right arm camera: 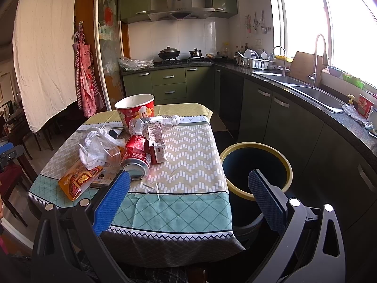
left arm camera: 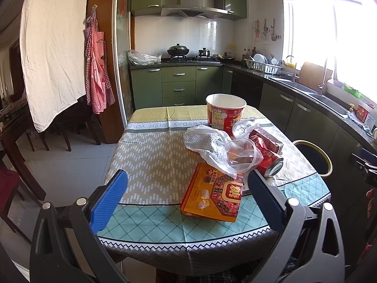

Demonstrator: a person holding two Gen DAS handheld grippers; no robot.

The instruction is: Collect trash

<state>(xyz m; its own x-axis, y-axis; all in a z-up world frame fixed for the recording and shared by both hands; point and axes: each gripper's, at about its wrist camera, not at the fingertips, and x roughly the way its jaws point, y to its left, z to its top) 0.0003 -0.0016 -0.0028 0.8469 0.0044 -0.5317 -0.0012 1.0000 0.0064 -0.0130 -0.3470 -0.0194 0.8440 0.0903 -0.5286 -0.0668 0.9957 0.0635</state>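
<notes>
A pile of trash lies on the table [left arm camera: 150, 155]: an orange snack box [left arm camera: 213, 194], a white plastic bag [left arm camera: 207, 141], a clear plastic cup [left arm camera: 242, 156], a red soda can [left arm camera: 268, 159], a small red carton [left arm camera: 267, 136] and a red paper bucket [left arm camera: 225, 113]. My left gripper [left arm camera: 187, 197] hovers open just before the orange box. The right wrist view shows the same can [right arm camera: 137, 156], carton [right arm camera: 157, 153], bucket [right arm camera: 136, 113], a clear bottle [right arm camera: 155, 121] and box [right arm camera: 79, 181]. My right gripper [right arm camera: 188, 197] stands open over the table's near right edge, beside a dark bin [right arm camera: 256, 167] with a yellow rim.
Green kitchen cabinets [right arm camera: 278, 118] and a dark counter with a sink [right arm camera: 315, 94] run along the right. The bin stands on the floor between table and cabinets. Dark wooden chairs [left arm camera: 61, 127] and a hanging white cloth [left arm camera: 51, 47] are to the left.
</notes>
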